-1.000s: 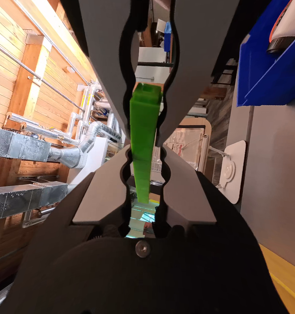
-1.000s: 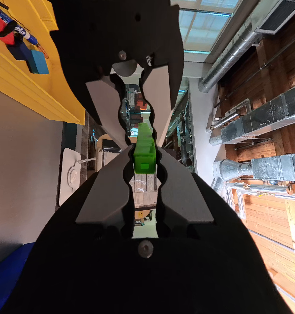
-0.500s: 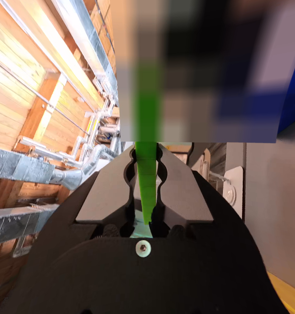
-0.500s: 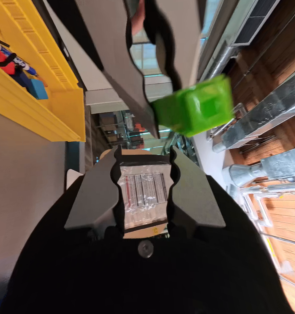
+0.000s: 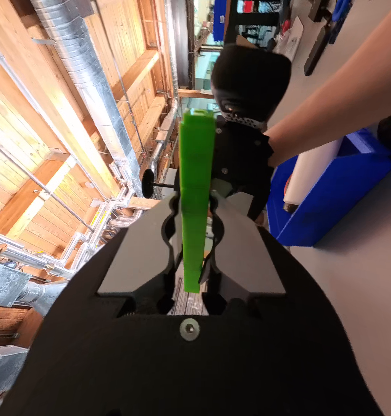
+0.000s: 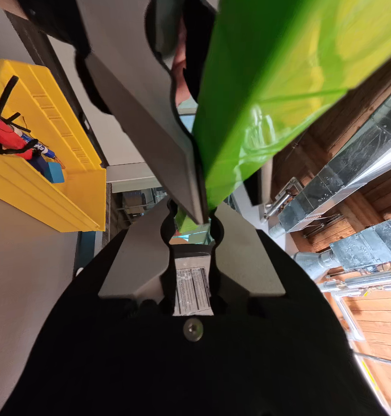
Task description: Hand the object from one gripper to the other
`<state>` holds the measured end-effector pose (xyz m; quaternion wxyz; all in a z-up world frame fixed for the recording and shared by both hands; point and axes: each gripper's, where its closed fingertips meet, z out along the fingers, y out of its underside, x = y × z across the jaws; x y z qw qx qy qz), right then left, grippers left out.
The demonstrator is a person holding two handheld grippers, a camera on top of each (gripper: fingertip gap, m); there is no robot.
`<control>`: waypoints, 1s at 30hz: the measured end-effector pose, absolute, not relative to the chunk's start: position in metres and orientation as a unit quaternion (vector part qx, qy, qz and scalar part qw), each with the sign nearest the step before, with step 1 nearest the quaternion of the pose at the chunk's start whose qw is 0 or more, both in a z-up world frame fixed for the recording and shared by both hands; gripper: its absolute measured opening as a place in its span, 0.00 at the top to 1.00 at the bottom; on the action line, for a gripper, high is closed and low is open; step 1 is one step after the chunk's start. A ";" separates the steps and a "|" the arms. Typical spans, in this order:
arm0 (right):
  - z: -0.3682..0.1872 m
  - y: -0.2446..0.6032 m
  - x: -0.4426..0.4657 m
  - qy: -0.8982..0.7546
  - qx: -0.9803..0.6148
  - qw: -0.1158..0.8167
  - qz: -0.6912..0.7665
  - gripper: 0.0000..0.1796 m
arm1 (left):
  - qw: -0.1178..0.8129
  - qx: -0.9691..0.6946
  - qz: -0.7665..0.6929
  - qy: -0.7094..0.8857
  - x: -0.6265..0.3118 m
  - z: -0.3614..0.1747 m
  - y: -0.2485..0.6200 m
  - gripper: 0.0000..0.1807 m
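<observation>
A long bright green bar [image 5: 195, 180] stands upright between the fingers of my left gripper [image 5: 194, 198], which is shut on its lower part. In the right wrist view the same bar [image 6: 268, 78] fills the upper right, very near the camera and blurred. One grey finger [image 6: 149, 117] of the left gripper reaches down beside it. My right gripper [image 6: 192, 208] is open and holds nothing. The tip of that left finger and the bar's end sit between its fingertips. In the left wrist view the right gripper's black body [image 5: 241, 157] is just behind the bar.
A person's forearm [image 5: 336, 90] holds the right gripper. A blue bin [image 5: 336, 191] with a white roll [image 5: 307, 175] stands on the grey tabletop [image 5: 347, 292]. A yellow bin [image 6: 77, 180] holds red and blue items [image 6: 10, 139]. Metal ducts and wooden walls lie behind. Spacing between my two grippers at the tips: around 10 cm.
One second ago both grippers were shut on the green bar. The right gripper has since opened and let go, and the left gripper now holds the bar alone, close to the right camera.
</observation>
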<state>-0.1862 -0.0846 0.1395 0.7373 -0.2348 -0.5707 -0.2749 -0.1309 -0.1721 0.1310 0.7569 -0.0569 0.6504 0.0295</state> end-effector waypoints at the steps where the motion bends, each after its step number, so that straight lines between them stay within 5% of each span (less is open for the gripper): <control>1: 0.141 -0.084 -0.185 -0.567 -0.235 0.739 -0.277 0.88 | 0.764 -0.055 0.019 0.643 -0.132 0.134 -0.175 0.76; 4: 0.143 -0.077 -0.177 -0.557 -0.248 0.740 -0.285 0.88 | 0.761 -0.109 -0.007 0.640 -0.134 0.144 -0.169 0.49; 6: 0.142 -0.071 -0.171 -0.554 -0.266 0.742 -0.267 0.89 | 0.760 -0.140 0.007 0.635 -0.144 0.151 -0.153 0.46; 20: 0.126 -0.090 -0.187 -0.626 -0.289 0.688 -0.225 0.89 | 0.721 -0.231 0.048 0.651 -0.154 0.115 -0.055 0.65; 26: 0.124 -0.102 -0.194 -0.641 -0.287 0.687 -0.189 0.89 | 0.740 -0.168 0.099 0.644 -0.145 0.114 -0.065 0.88; 30: 0.123 -0.098 -0.194 -0.637 -0.280 0.687 -0.208 0.88 | 0.736 -0.184 0.079 0.647 -0.144 0.112 -0.062 0.88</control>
